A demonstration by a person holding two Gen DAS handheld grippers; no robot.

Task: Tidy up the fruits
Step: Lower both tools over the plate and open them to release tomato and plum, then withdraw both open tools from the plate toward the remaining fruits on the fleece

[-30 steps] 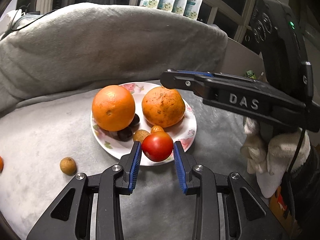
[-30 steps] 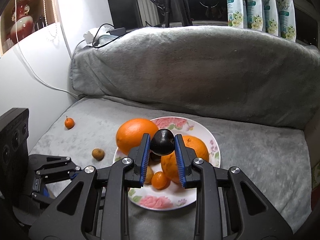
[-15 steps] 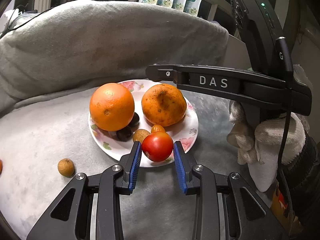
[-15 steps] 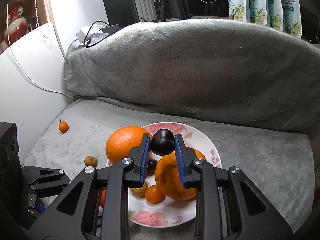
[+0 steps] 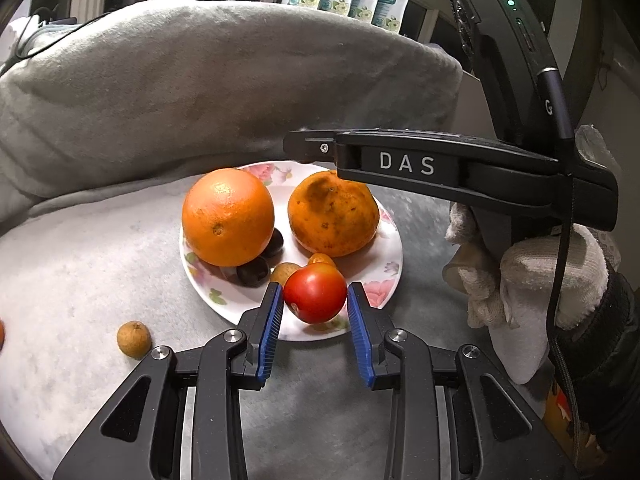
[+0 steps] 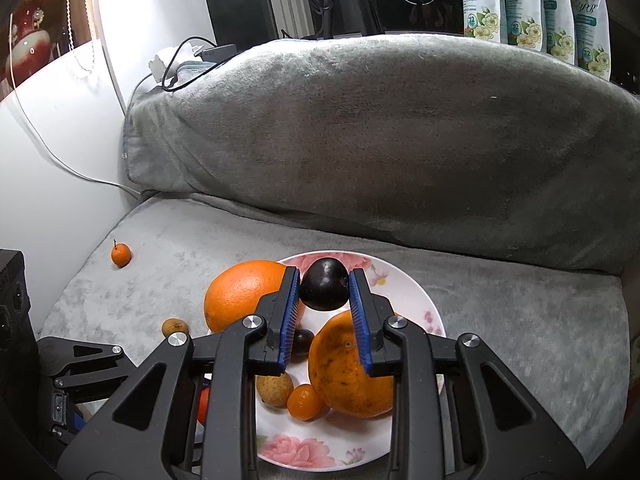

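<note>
A floral plate point(image 5: 390, 248) sits on the grey cushion and holds two large oranges point(image 5: 228, 216) point(image 5: 334, 216), dark plums point(image 5: 253, 272) and small fruits. My left gripper point(image 5: 315, 304) stands at the plate's near rim with a red tomato point(image 5: 315, 298) between its blue pads; the pads look slightly off the fruit. My right gripper point(image 6: 324, 292) is shut on a dark plum point(image 6: 324, 290) and holds it above the plate point(image 6: 420, 300), over the two oranges point(image 6: 240, 292) point(image 6: 348, 368). The right gripper also shows in the left wrist view point(image 5: 304, 146).
A small brown fruit point(image 5: 134, 339) lies on the cushion left of the plate; it also shows in the right wrist view point(image 6: 174, 326). A small orange fruit point(image 6: 121, 254) lies further left. A grey back cushion point(image 6: 380, 140) rises behind. A white wall point(image 6: 48, 160) is at left.
My right gripper has moved forward over the plate with the plum. My left gripper's pads have parted slightly around the tomato, which now sits lower at the plate's rim.
</note>
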